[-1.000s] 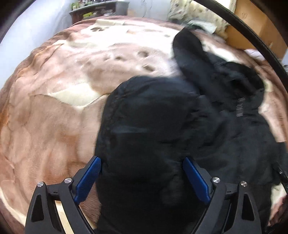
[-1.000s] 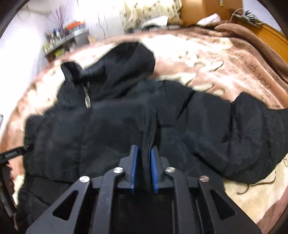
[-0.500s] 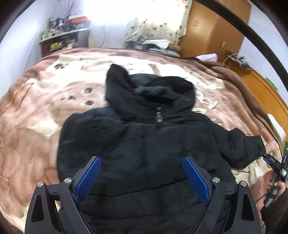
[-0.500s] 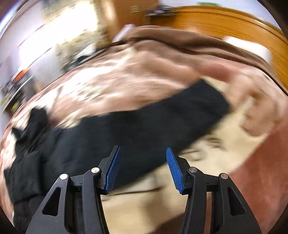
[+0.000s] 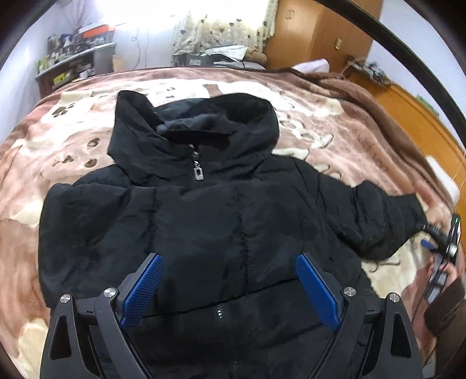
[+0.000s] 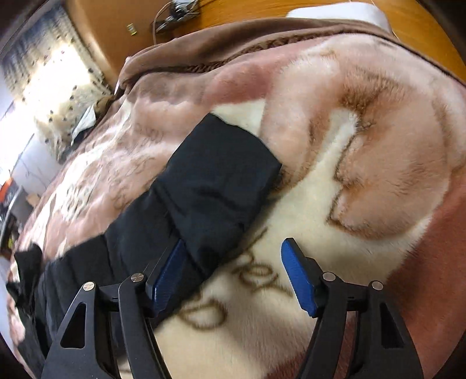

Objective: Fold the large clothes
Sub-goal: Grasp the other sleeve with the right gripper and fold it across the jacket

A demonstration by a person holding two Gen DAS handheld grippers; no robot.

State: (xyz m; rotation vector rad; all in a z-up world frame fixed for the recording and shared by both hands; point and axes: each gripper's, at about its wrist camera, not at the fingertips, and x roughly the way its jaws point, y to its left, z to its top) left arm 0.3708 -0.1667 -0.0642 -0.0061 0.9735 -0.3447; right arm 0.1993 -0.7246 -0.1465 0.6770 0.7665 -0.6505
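Although the black jacket [image 5: 221, 221] lies zipped and face-up on the blanket [image 5: 58, 140], we judge folding barely begun: its sleeve [image 6: 215, 183] stretches toward three o'clock, and our left gripper [image 5: 228, 288] and right gripper [image 6: 233, 277] gape wide, holding nothing.

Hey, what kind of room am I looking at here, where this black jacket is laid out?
Most likely a bedroom: the jacket lies on a bed under a plush brown blanket, with a wooden wardrobe and a curtained window behind.
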